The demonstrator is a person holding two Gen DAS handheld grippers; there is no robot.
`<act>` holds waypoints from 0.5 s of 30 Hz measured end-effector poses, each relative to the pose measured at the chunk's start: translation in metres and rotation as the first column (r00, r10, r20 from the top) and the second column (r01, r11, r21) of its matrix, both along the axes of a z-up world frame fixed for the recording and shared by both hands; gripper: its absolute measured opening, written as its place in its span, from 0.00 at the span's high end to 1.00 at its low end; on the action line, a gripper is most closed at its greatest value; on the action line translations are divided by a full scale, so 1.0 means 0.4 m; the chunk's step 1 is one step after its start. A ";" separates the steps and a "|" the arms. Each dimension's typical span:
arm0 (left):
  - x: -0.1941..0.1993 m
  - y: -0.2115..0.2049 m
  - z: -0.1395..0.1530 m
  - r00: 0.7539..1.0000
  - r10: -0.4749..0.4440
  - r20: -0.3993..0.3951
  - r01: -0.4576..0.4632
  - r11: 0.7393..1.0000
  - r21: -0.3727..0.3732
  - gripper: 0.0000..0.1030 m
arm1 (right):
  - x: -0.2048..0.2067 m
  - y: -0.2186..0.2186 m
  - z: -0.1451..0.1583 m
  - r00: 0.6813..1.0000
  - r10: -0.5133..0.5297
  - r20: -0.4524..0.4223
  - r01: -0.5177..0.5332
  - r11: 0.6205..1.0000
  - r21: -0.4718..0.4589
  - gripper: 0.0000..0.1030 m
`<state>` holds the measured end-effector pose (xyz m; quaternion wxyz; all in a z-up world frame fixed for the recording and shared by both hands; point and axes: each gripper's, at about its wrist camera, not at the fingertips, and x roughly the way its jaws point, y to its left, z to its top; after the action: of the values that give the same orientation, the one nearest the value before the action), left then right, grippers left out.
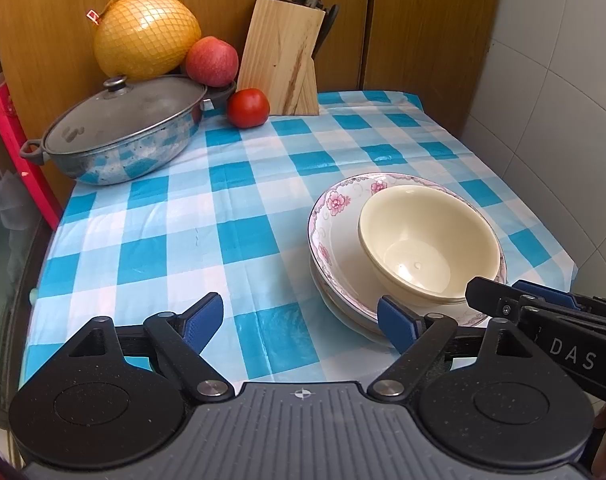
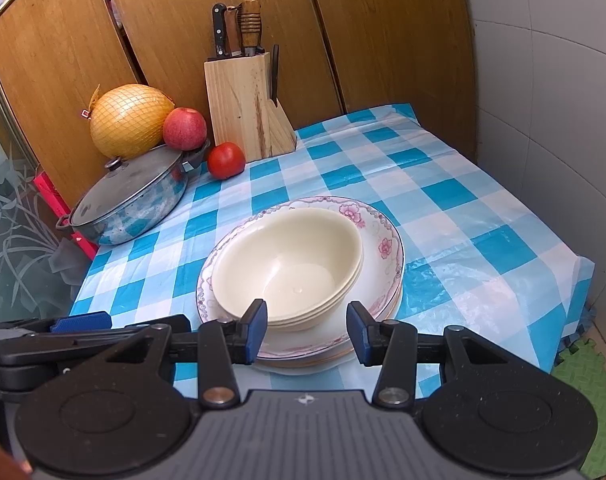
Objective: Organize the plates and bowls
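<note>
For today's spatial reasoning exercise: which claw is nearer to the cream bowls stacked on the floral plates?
Right. The right claw is open, directly before the cream bowls, its fingers flanking their near side. The left claw, also open, sits off to the bowls' left over the checked tablecloth.

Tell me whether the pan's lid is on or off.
On. The lid sits flat on the pan, its knob up, no gap at the rim.

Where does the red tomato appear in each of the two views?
Left wrist: tomato upper centre, between the lidded pan and the knife block.
Right wrist: tomato upper left of centre, by the pan's handle.
Shared landmark: the knife block just behind it.
</note>
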<state>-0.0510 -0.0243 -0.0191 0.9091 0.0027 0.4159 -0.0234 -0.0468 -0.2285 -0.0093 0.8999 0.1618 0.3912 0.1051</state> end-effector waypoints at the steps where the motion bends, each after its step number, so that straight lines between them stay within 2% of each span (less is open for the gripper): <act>1: 0.000 0.000 0.000 1.000 0.000 0.000 0.000 1.000 0.000 0.14 | 0.000 0.001 0.000 1.000 0.001 -0.001 -0.001 1.000 0.000 0.60; 15: -0.001 0.001 0.003 1.000 -0.001 0.009 0.001 1.000 0.005 0.13 | 0.000 0.003 -0.001 1.000 0.001 0.001 -0.001 1.000 -0.002 0.60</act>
<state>-0.0515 -0.0238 -0.0178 0.9110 0.0053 0.4118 -0.0229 -0.0468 -0.2272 -0.0096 0.9002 0.1605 0.3910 0.1050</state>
